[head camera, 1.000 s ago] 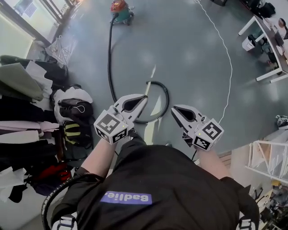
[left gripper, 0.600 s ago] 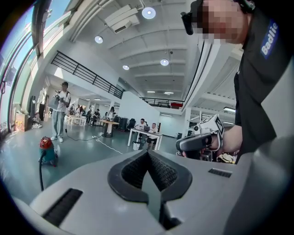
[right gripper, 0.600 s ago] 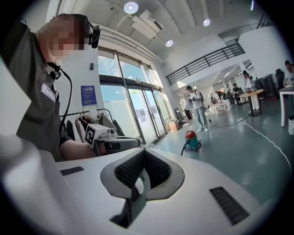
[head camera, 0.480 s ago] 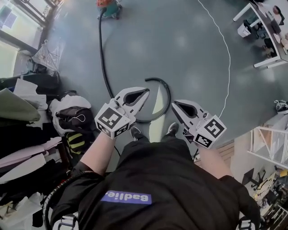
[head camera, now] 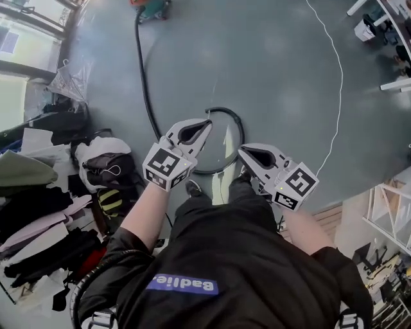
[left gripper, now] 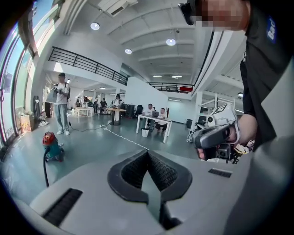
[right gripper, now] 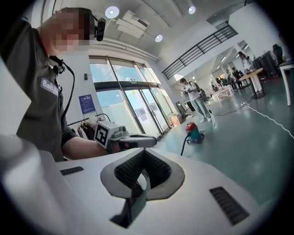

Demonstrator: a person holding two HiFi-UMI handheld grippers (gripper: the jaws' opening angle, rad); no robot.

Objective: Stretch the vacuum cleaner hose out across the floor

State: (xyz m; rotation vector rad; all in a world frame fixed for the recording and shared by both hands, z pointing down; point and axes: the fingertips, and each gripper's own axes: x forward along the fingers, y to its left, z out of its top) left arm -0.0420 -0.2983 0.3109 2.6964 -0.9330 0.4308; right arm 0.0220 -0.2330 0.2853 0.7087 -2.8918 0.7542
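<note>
The red and teal vacuum cleaner (head camera: 149,8) stands far off at the top edge of the head view. Its black hose (head camera: 142,77) runs down the grey floor and curls into a loop (head camera: 239,128) just beyond my feet. My left gripper (head camera: 207,123) hangs in the air over the loop's left side, shut and holding nothing. My right gripper (head camera: 242,153) hovers beside it, also shut and holding nothing. The left gripper view shows the vacuum (left gripper: 51,146) past its closed tips (left gripper: 148,153). In the right gripper view the vacuum (right gripper: 195,132) lies beyond the closed tips (right gripper: 143,151).
A thin white cable (head camera: 335,83) arcs across the floor on the right. Piled clothes and bags (head camera: 103,167) line the left side. White desks (head camera: 392,38) stand at the top right, a white rack (head camera: 385,212) at the right. A person (left gripper: 60,103) stands behind the vacuum.
The view has shifted forward, so the hose loop lies closer to my feet and the vacuum has slid to the top edge. Both grippers stay shut, held side by side.
</note>
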